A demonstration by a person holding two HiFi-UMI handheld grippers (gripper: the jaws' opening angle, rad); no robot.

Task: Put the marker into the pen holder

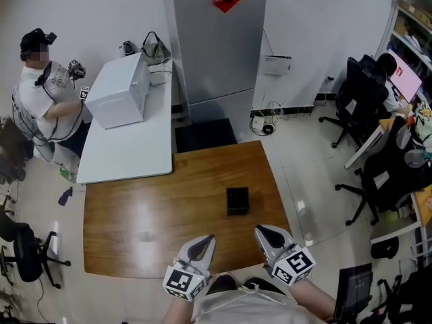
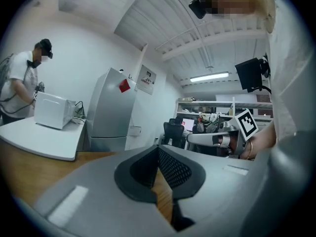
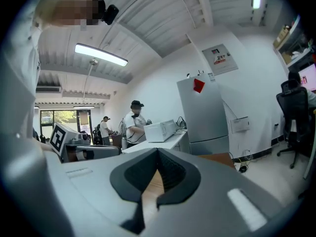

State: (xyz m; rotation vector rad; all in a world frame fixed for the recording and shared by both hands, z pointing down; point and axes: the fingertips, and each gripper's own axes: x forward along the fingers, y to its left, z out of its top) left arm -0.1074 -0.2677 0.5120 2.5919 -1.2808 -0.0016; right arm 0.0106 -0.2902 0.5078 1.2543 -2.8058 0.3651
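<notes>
Head view looks down on a small black pen holder [image 1: 237, 200] standing upright on a brown wooden table [image 1: 135, 208], right of its middle. Nearer the person, at the table's near edge, the left gripper [image 1: 208, 240] and right gripper [image 1: 262, 233] sit side by side, apart from the holder. Each has its jaws pressed together with nothing between them. Beyond stands a white table [image 1: 128, 147] bearing a white boxy appliance [image 1: 118, 90].
</notes>
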